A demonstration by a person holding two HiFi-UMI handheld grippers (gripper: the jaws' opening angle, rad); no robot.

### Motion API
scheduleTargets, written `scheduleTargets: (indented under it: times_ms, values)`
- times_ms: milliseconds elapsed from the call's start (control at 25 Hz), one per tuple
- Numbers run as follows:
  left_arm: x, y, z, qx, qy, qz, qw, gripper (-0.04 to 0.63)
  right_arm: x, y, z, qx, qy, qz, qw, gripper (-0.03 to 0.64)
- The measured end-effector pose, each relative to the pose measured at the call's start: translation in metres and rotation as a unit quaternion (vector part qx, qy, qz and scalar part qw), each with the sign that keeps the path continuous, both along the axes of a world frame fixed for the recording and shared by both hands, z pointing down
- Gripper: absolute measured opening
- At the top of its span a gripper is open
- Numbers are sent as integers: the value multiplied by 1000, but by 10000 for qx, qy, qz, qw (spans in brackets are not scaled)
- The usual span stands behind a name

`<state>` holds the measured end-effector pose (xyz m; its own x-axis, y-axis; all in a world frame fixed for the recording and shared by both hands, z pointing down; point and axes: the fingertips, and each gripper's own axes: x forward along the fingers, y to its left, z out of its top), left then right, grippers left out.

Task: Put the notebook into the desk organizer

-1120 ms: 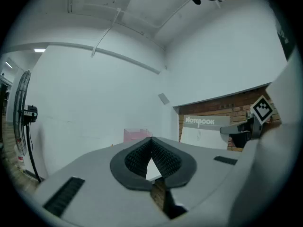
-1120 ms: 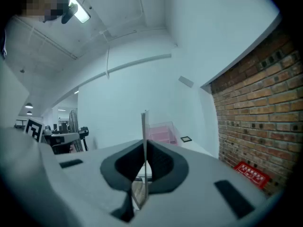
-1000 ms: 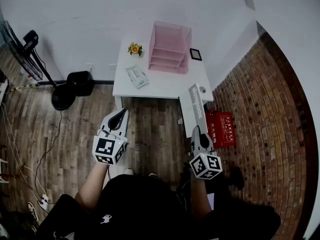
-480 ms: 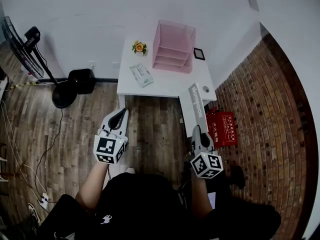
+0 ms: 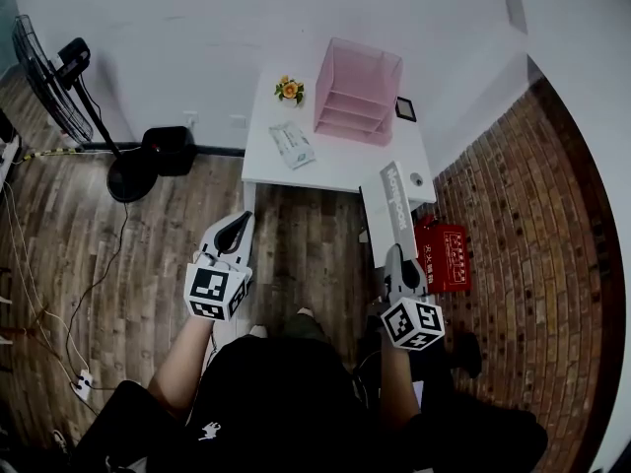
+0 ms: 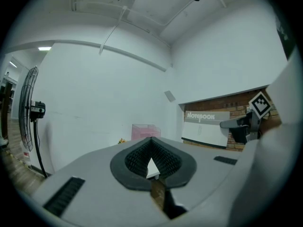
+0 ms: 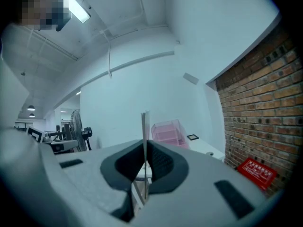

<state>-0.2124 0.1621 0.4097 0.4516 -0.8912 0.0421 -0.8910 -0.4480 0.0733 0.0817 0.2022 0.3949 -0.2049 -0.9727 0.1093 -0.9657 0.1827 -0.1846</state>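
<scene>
The right tongs (image 5: 396,255) are clamped on the near end of the notebook (image 5: 396,203), a thin, flat, grey book with white lettering on its cover. It stands on edge and juts forward from the ribbed dark pads. In the right gripper view it shows only as a pale sliver pinched upright between them. The left tongs (image 5: 240,222) are closed, tip against tip, with nothing in them; only the small teardrop gap between the curved, ridged pads stays open.

The notebook is in the air, over the near right corner of the desk (image 5: 335,168), well short of the desk organizer (image 5: 357,92). That organizer is a box of translucent pink plastic with stacked open shelves facing the person, and it stands at the far right of the smooth white desk, against the white wall.

On the desk, left of the organizer, sits a small pot of orange and yellow flowers (image 5: 289,89), and nearer lies a soft pale packet (image 5: 293,144), set at a slant. A small dark-framed square (image 5: 405,109) lies just right of the organizer.

The floor (image 5: 148,254) is wood plank. A standing fan (image 5: 49,72) with a round black base and a squat black object (image 5: 168,150) are at the left. A red box (image 5: 449,254) rests by the rough brick wall (image 5: 532,215) on the right.
</scene>
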Motion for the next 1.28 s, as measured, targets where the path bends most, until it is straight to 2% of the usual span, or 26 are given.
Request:
scheduleTargets:
  times_ms: [120,560,1280]
  values:
    - [-2,-5,2,-57,79,53,9999,5,-3,-6,-2,20,-33,-46,10000,11]
    - [22,-35,7,-88,-59,187,9998,3,15,-43,11,-91,-133,-76,9998,11]
    - [84,-164,5,-137,-184,-58,9997,3,81,-176,29,-332,-148,-256,9990,11]
